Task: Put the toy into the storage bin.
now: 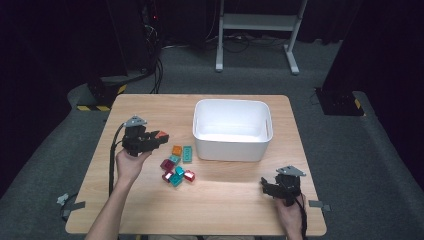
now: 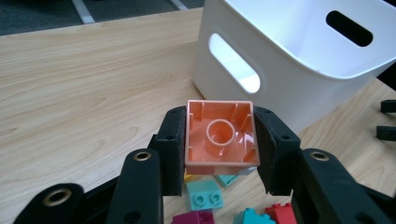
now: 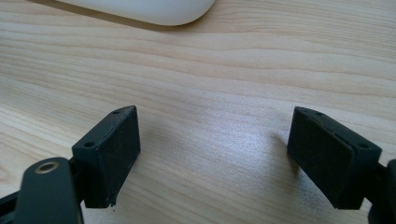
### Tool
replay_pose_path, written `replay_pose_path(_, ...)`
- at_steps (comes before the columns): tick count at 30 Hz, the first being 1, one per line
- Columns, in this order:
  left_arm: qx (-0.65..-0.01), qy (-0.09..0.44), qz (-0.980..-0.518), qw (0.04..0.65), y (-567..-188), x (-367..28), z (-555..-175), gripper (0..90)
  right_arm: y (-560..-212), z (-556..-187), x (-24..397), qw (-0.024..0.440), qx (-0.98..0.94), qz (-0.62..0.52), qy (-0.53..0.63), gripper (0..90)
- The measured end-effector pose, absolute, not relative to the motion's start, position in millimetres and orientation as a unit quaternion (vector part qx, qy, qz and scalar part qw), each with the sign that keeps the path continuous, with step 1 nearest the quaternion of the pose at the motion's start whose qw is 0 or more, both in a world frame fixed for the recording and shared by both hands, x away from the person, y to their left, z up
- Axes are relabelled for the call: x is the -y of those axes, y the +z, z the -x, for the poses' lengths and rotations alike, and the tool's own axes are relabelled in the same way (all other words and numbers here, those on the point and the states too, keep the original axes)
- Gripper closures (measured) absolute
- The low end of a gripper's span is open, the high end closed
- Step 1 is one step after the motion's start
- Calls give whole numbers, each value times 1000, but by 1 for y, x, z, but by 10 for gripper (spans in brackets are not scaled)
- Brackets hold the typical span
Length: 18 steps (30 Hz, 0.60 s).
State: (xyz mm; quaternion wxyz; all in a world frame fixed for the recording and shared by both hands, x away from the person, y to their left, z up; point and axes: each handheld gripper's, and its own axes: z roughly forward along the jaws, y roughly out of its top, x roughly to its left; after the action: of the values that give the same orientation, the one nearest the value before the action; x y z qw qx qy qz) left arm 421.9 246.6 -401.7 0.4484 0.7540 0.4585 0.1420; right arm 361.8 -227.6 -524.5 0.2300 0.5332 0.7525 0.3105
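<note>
While the left gripper hangs above the wooden table, left of the white bin, its two black jaws pinch an orange brick between their pads; in the left gripper view the brick sits squarely between the pads, hollow underside turned toward the camera, its round inner tube plain to see, one pad pressed on each of two opposite walls; in the high view the same brick shows as an orange spot at the jaw tips, clear of the tabletop and pointing toward the bin; just below and to the right of the held brick lies a loose cluster of bricks, orange, teal, magenta and red, between the left gripper and the bin's near wall; in the left gripper view a teal brick lies under the held one; the right gripper sits low over the table near its front right corner, well apart from the cluster; its jaws stand spread wide with bare wood between them.
</note>
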Motion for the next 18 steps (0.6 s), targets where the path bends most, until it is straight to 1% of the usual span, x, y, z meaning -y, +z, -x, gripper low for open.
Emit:
replay_pose_path(14,-426,133,-765,464,-376,-221,-435,581,-524,-362,228,230,-752,-533,310,170)
replay_pose_path(18,-422,126,-761,476,-371,-214,-440,581,-524,-362,228,230,-752,-533,310,170)
